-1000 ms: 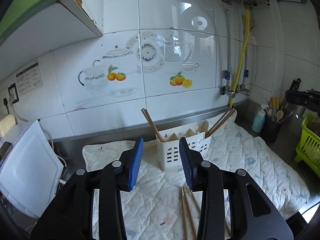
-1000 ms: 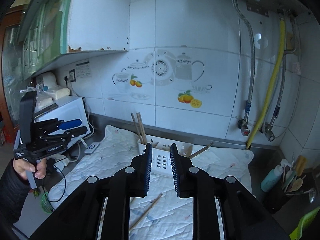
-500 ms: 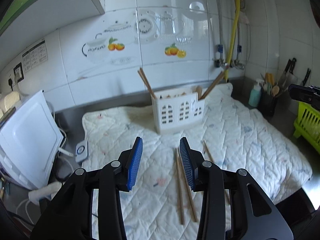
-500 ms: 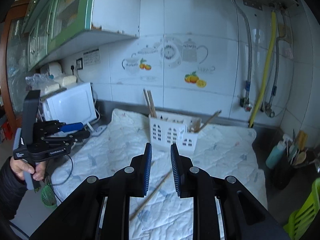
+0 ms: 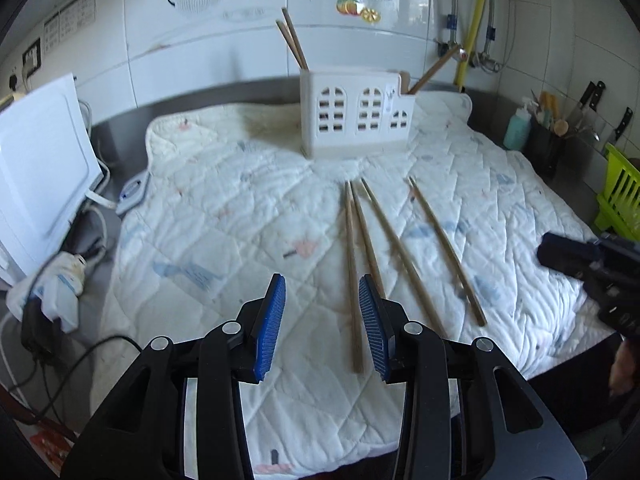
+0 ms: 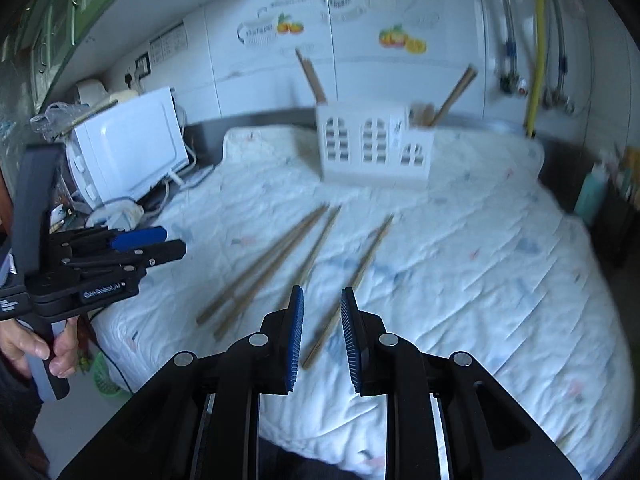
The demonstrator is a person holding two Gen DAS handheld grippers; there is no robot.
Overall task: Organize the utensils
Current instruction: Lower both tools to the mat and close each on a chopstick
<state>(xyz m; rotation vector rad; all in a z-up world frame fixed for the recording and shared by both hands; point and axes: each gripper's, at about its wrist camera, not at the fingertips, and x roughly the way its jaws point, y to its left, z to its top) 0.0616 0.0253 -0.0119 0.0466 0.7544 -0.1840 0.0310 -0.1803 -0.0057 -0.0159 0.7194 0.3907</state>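
The only writing that can be partly read is white lettering on the side of the left gripper point(image 6: 150, 242), seen from the right wrist view; it looks like "GenRobot.AI", though it is small. A sticker with lines of print sits on the wall tiles behind the holder point(image 5: 356, 120), too blurred to read.

The holder is a white box with arched window cut-outs, standing on a quilted mat point(image 5: 224, 216). Two chopsticks point(image 5: 294, 42) stand in its tall end, leaning away from the lower end. At least one more point(image 5: 434, 70) leans out of the lower end; the count there is unclear. Four loose chopsticks point(image 5: 394, 236) lie on the mat in front of the holder, fanned out, two of them crossing near their far tips.

The left gripper's blue pads point(image 5: 272, 320) stand apart with nothing between them, above the mat in front of the holder, just beside the nearest loose chopstick. The right gripper point(image 6: 322, 334) has its pads apart by a narrower gap, clamping nothing, hanging over the near end of one loose chopstick. A hand point(image 6: 36, 346) holds the left gripper's handle.

Beside the mat, away from the holder's lower end, stands one white microwave point(image 6: 128, 148).
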